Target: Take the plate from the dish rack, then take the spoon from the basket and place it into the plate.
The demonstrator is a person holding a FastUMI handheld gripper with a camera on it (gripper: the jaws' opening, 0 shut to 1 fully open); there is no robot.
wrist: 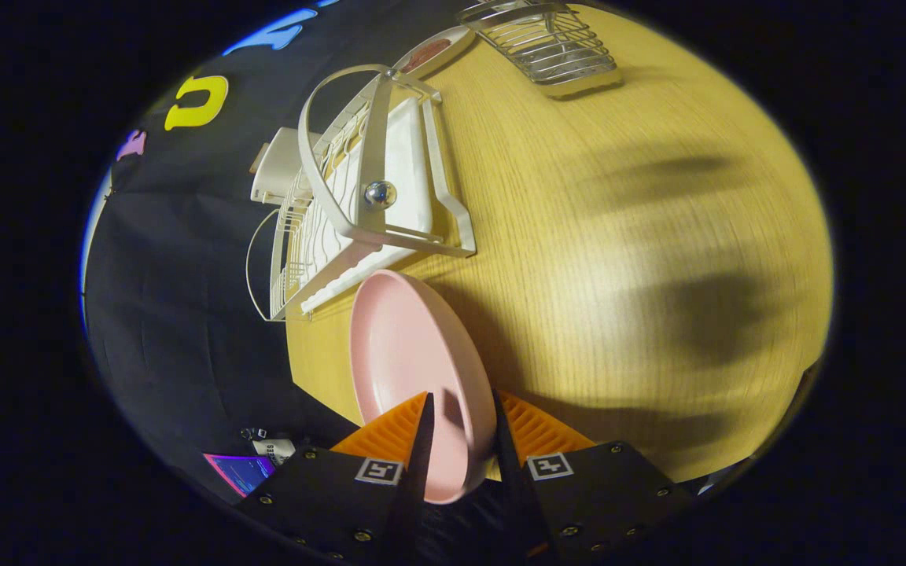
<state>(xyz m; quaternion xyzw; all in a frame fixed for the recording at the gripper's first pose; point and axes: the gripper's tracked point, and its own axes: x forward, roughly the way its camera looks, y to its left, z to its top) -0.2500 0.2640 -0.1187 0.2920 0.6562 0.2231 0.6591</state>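
A pink plate (pixel 406 354) stands on edge between my fingers, its rim pinched by both pads. My gripper (pixel 461 409) is shut on that rim, and the plate is held above the wooden table (pixel 618 236). Just beyond the plate lies the white dish rack (pixel 359 204) with its curved handle and a shiny round knob. Far beyond, at the table's far side, stands a wire basket (pixel 551 43); I cannot make out a spoon in it.
A small oval dish with something reddish (pixel 433 51) sits between the rack and the basket. Dark shadows fall across the open table to the right of the plate. The black cloth wall runs behind the rack.
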